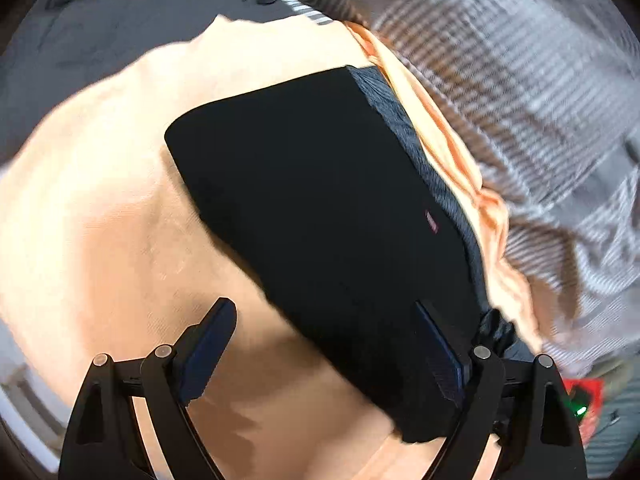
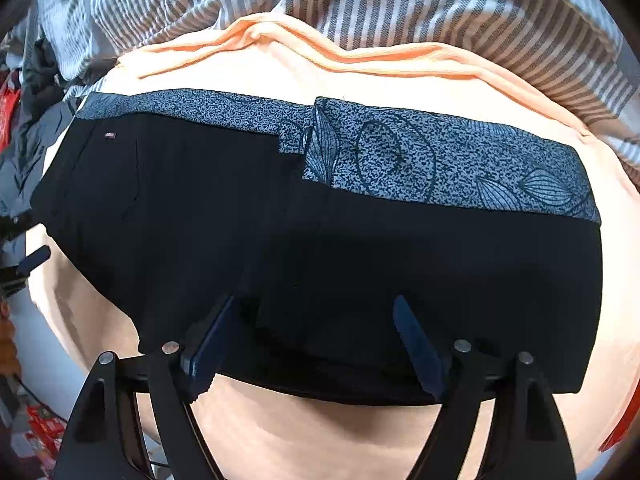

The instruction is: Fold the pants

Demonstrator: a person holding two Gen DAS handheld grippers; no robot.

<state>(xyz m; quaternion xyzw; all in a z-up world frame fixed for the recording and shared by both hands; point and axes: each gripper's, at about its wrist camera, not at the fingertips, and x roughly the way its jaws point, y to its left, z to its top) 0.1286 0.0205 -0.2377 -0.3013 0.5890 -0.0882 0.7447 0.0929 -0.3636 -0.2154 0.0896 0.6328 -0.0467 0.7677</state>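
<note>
A striped grey-and-white blanket fills the far side of both views, bunched up behind a peach sheet that covers the surface underneath. On that sheet lie the black pants, folded into a flat, long rectangle, with a band of blue-grey leaf-patterned fabric showing along their far edge. A small red tag sits on the black cloth near one end. The right gripper hangs over the near edge of the pants, fingers spread wide and holding nothing. The left gripper is likewise spread apart, one finger over the end of the pants, the other over bare sheet.
</note>
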